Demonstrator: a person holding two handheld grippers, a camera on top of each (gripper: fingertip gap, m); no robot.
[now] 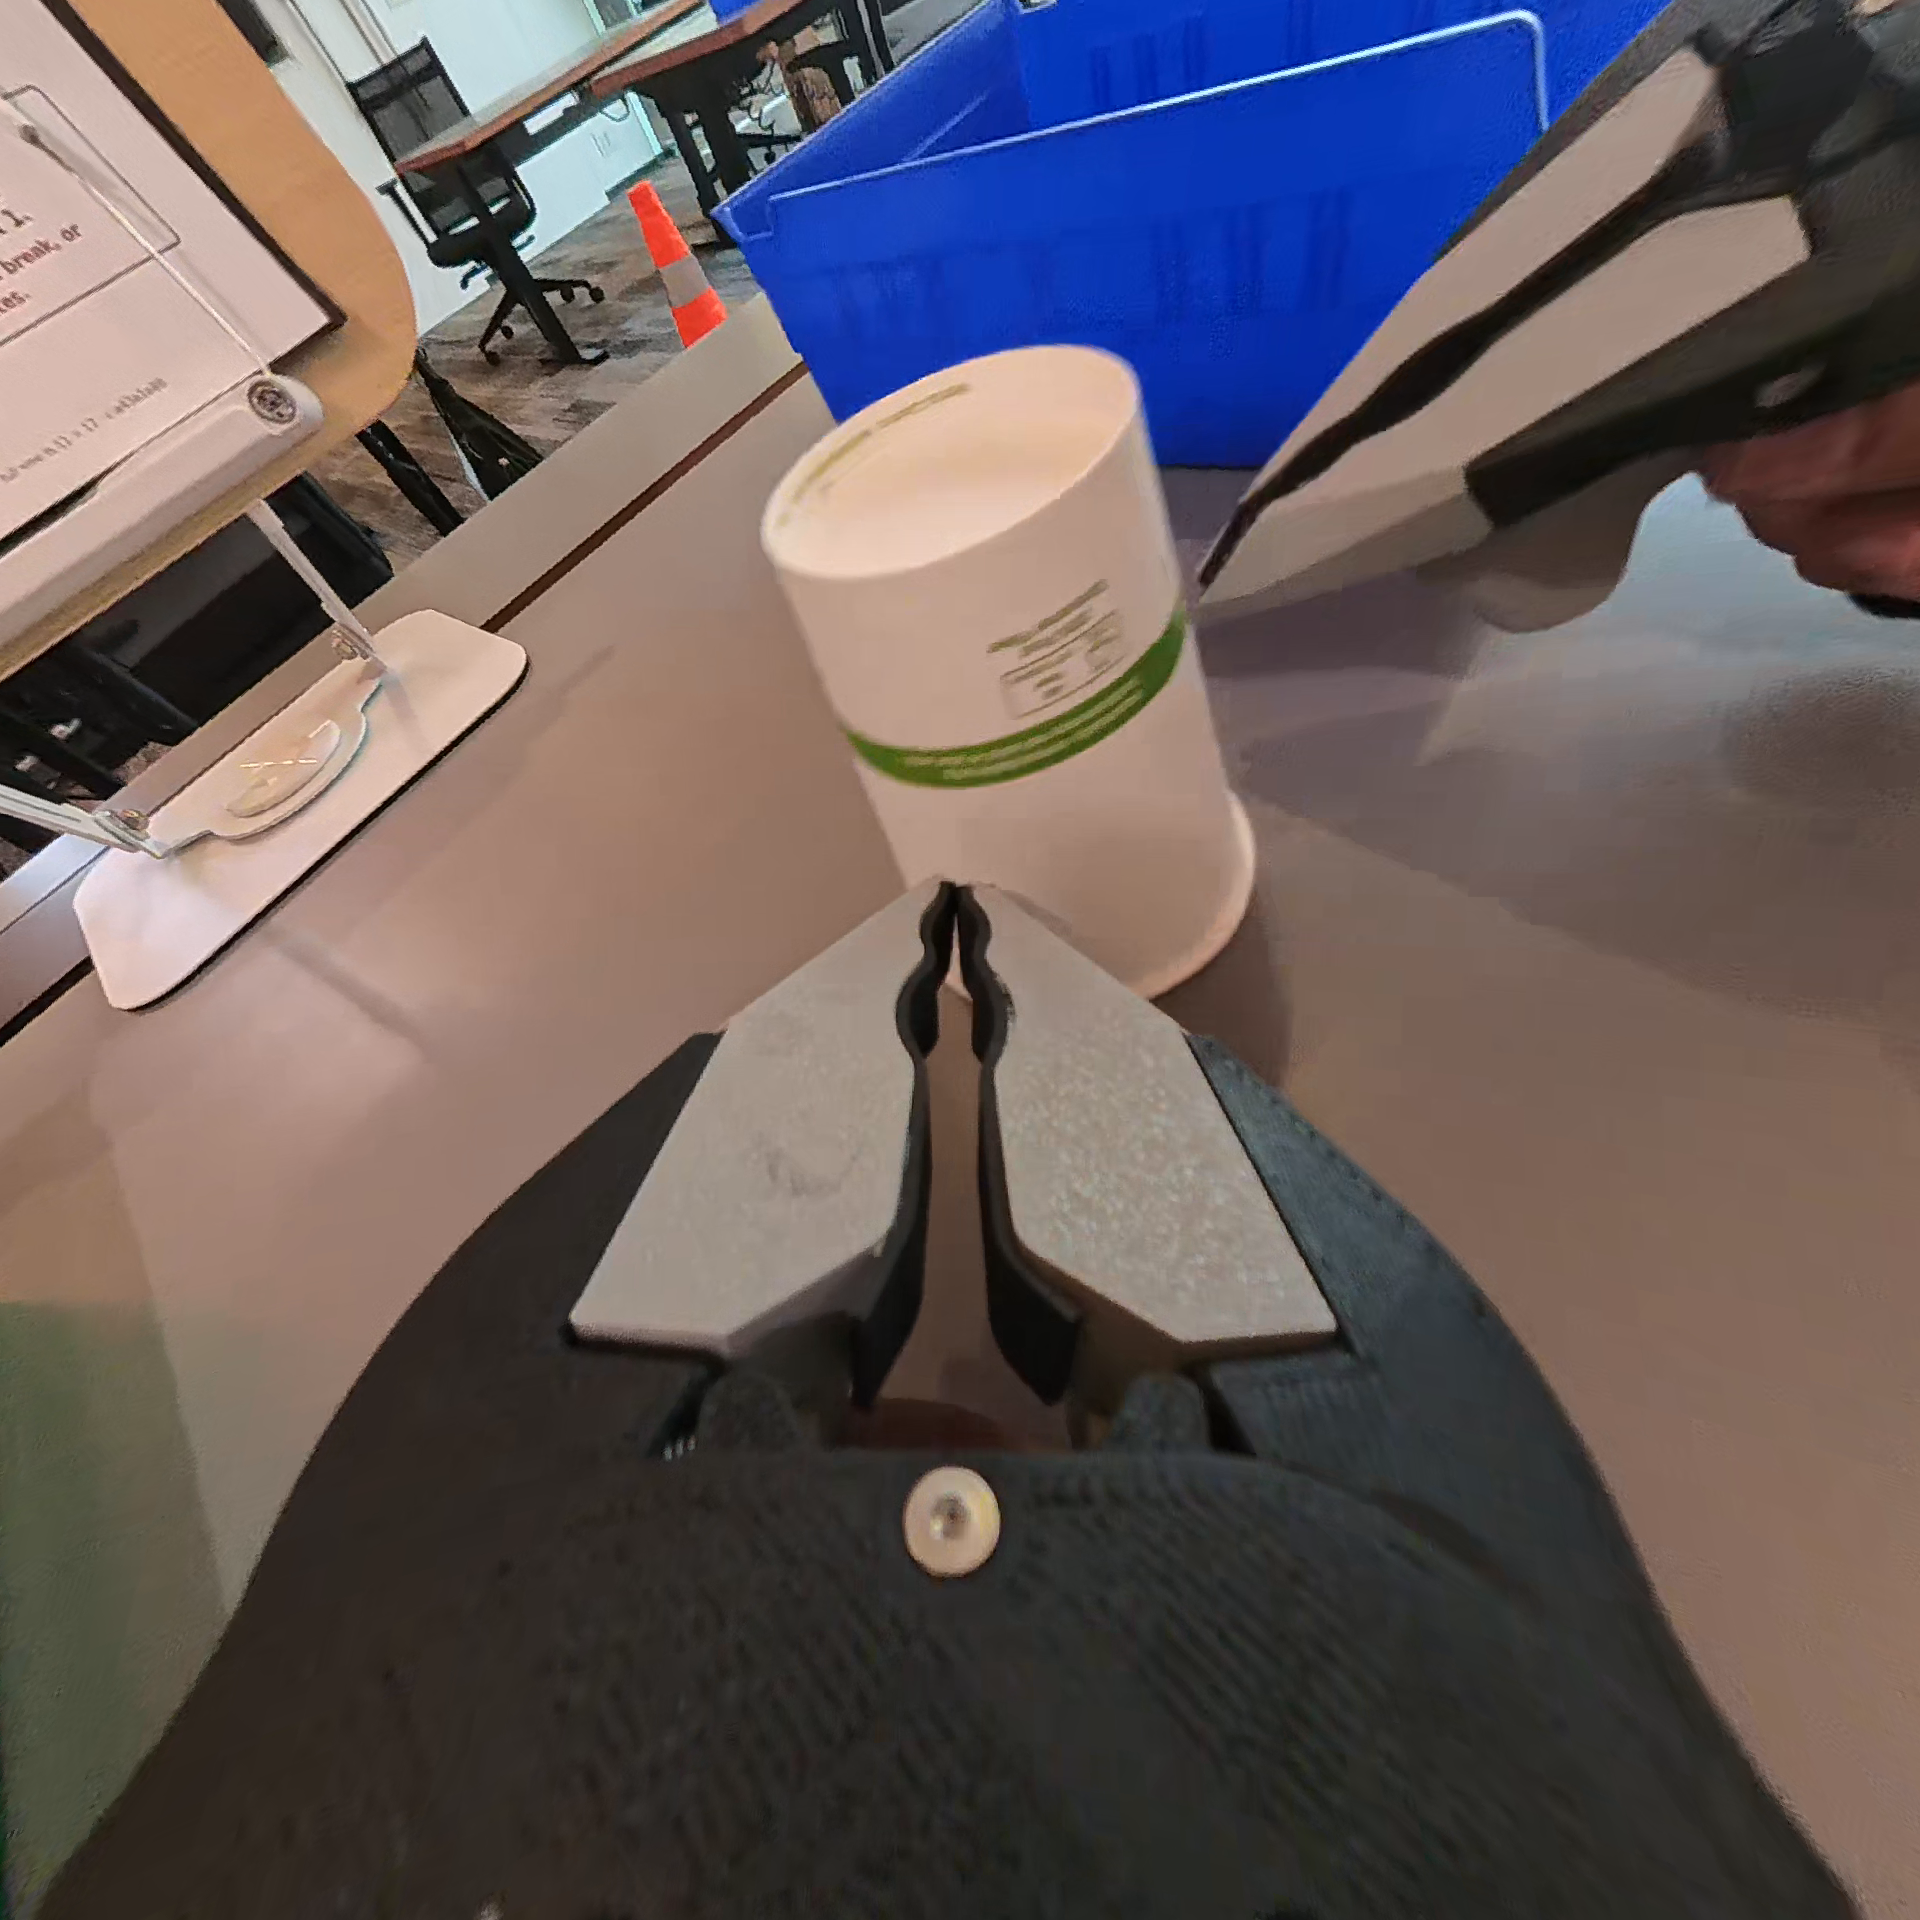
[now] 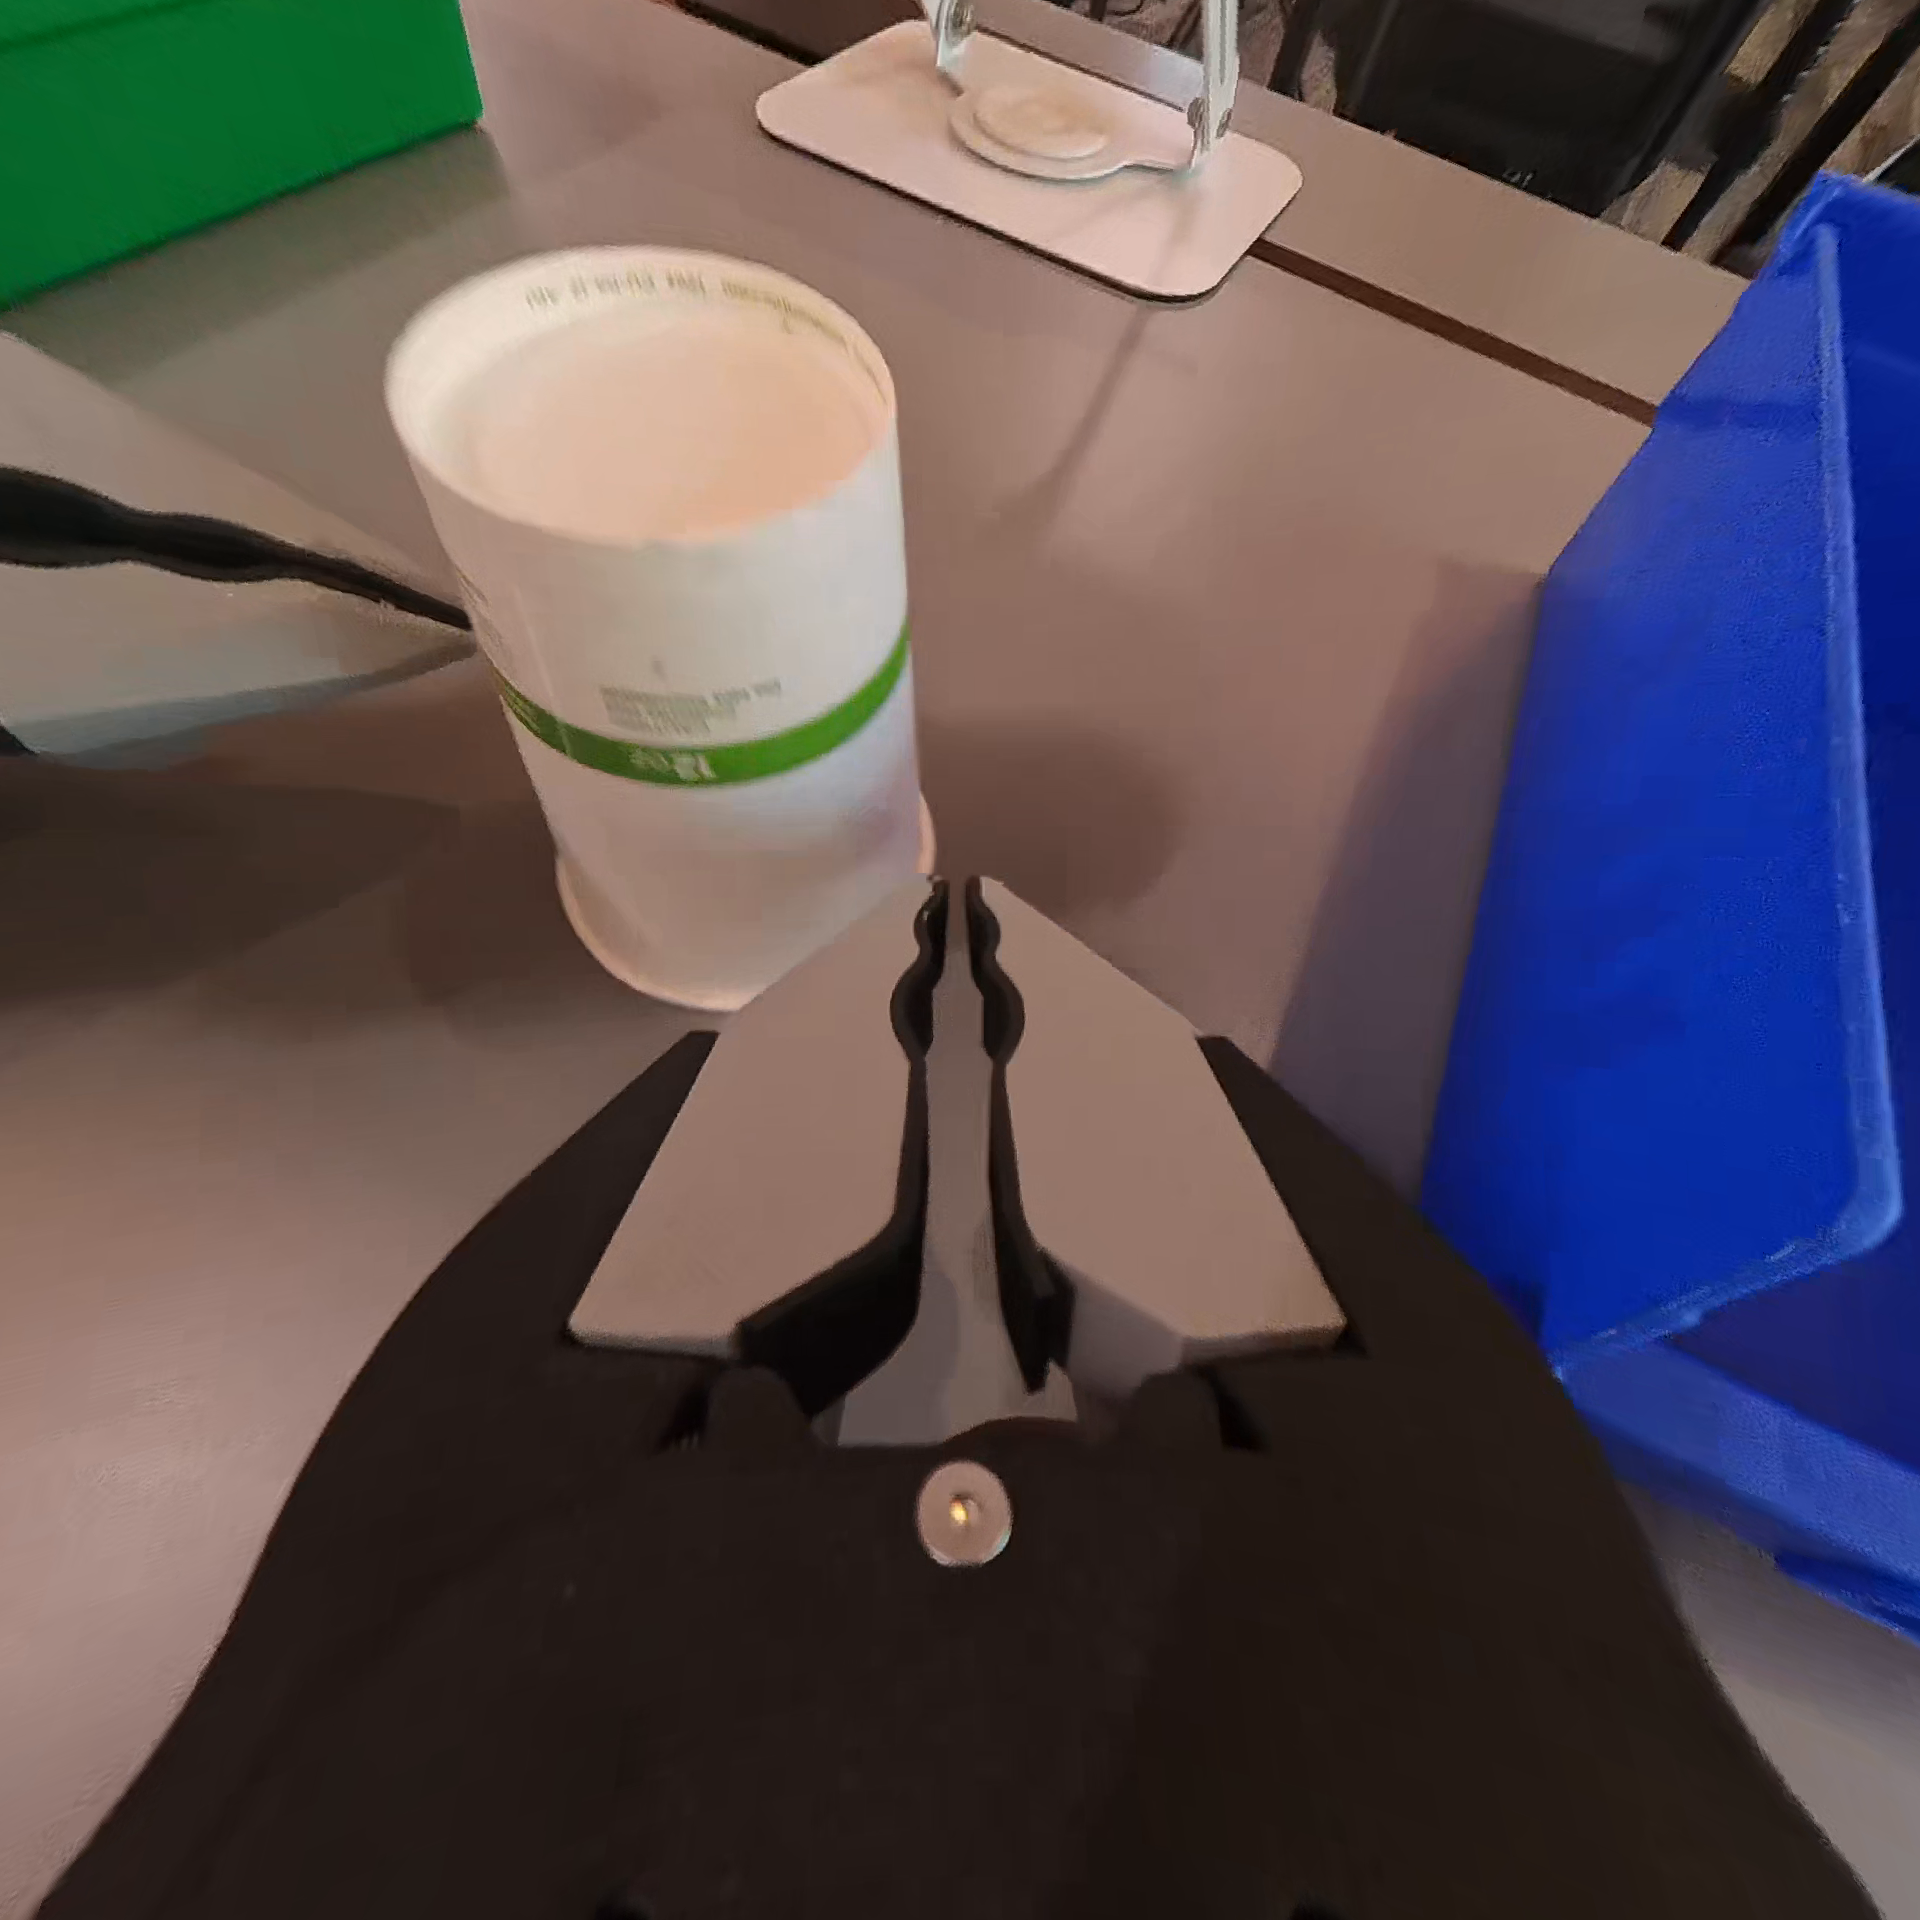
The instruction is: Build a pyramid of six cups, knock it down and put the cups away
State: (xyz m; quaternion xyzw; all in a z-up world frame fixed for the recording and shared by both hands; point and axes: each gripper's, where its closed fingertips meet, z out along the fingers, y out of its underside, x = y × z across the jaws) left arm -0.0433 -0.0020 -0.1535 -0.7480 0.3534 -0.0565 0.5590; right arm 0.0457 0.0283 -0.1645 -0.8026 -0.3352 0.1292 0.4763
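One white paper cup with a green band (image 1: 1013, 665) stands upside down on the grey-brown table; it also shows in the right wrist view (image 2: 686, 623). My left gripper (image 1: 954, 891) is shut and empty, its tips just in front of the cup's lower rim. My right gripper (image 2: 956, 885) is shut and empty, its tips at the cup's lower right edge. The right gripper shows in the left wrist view (image 1: 1221, 556), tips by the cup's side. The left gripper shows in the right wrist view (image 2: 462, 623), tips against the cup's left side. No other cups show.
A blue plastic bin (image 1: 1164, 270) stands behind the cup, to the right in the right wrist view (image 2: 1683, 831). A green box (image 2: 208, 125) sits at the far left. A white stand base (image 1: 301, 790) (image 2: 1039, 156) holding a sign rests on the table. Office desks, chairs and an orange cone lie beyond. The left gripper's tips are roughly 10 cm from the right gripper's.
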